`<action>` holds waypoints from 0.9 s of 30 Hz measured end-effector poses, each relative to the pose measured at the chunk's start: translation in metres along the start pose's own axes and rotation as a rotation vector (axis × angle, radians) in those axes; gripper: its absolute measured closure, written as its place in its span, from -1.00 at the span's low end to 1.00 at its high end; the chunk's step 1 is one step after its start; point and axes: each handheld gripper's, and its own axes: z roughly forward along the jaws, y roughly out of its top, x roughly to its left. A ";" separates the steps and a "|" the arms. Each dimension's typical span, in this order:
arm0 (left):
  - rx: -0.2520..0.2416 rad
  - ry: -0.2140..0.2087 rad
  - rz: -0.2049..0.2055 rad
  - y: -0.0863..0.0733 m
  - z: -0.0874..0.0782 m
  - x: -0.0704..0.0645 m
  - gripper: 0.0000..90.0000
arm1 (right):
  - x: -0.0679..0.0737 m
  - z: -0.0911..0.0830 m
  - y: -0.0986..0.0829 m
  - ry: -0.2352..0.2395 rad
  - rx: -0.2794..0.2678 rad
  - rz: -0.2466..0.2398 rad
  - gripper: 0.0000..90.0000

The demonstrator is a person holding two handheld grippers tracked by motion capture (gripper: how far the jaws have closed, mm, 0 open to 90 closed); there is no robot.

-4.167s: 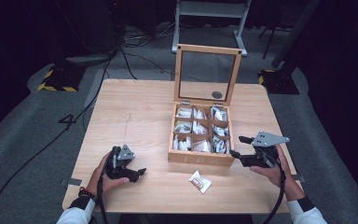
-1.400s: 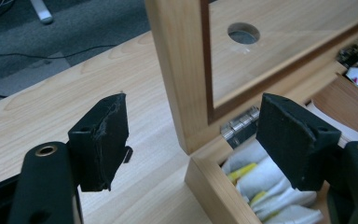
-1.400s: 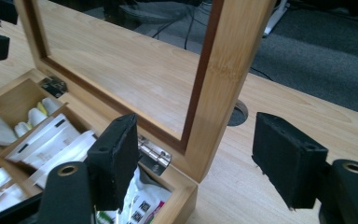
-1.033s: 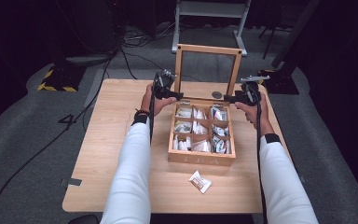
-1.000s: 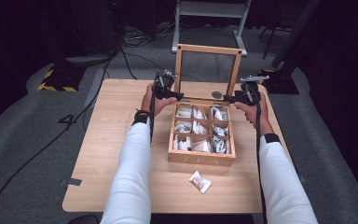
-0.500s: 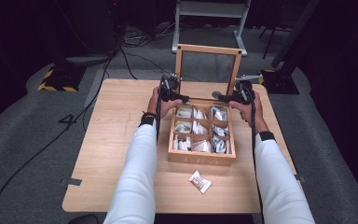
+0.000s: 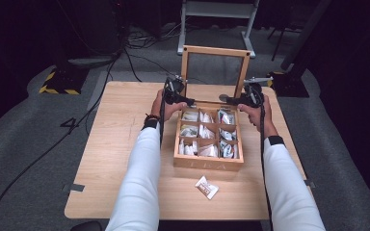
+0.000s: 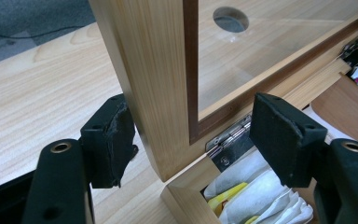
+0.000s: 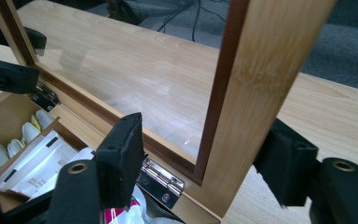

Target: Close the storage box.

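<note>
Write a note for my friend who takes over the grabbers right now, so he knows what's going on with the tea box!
Left gripper: open, jaws either side of the lid's left post, just above the hinge.
Right gripper: open, jaws either side of the lid's right post; neither jaw is clearly pressing on it.
Tea box: mid-table, lid upright, compartments full of tea bags.
One loose tea bag lies on the table in front of the box.
Done: both grippers are lined up on the lid.
Left: probably grip and close the lid; perhaps put the loose bag in first.

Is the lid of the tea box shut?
No, the lid stands upright and open at the back of the tea box, so the compartments of tea bags show.
</note>
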 end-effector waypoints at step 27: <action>-0.135 -0.052 0.008 0.004 -0.043 -0.009 -0.02 | 0.006 -0.026 -0.004 0.007 -0.012 -0.064 0.18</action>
